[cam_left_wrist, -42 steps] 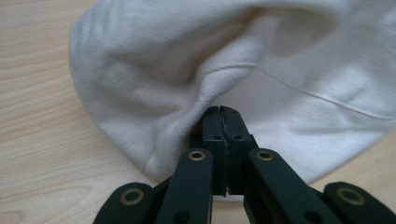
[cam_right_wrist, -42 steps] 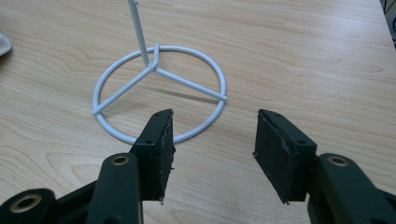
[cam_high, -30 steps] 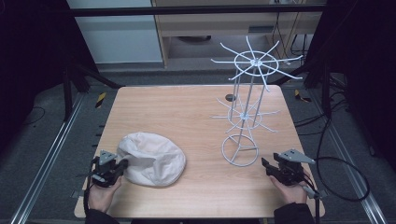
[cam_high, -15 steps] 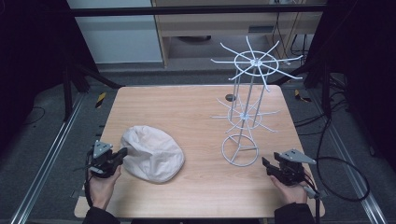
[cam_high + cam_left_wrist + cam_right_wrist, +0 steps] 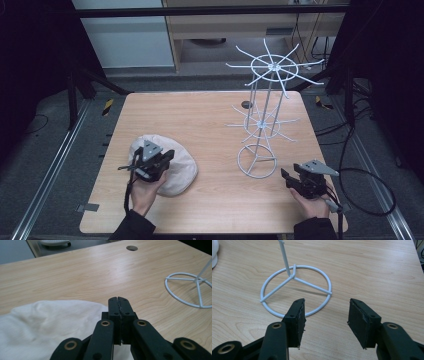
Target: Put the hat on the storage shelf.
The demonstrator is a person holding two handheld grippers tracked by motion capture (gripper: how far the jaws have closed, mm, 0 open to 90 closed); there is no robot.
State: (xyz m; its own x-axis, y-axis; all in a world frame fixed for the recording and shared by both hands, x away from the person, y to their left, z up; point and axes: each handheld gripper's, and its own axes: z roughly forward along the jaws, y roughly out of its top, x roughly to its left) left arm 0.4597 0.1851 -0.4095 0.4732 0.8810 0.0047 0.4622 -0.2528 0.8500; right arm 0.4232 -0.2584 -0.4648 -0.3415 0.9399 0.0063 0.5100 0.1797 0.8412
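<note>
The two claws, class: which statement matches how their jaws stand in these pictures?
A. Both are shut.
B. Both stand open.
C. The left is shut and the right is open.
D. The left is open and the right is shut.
C: the left claw shows its jaws pressed together above the white crumpled cloth, while the right claw has a wide gap, facing the white round wire stand base.
</note>
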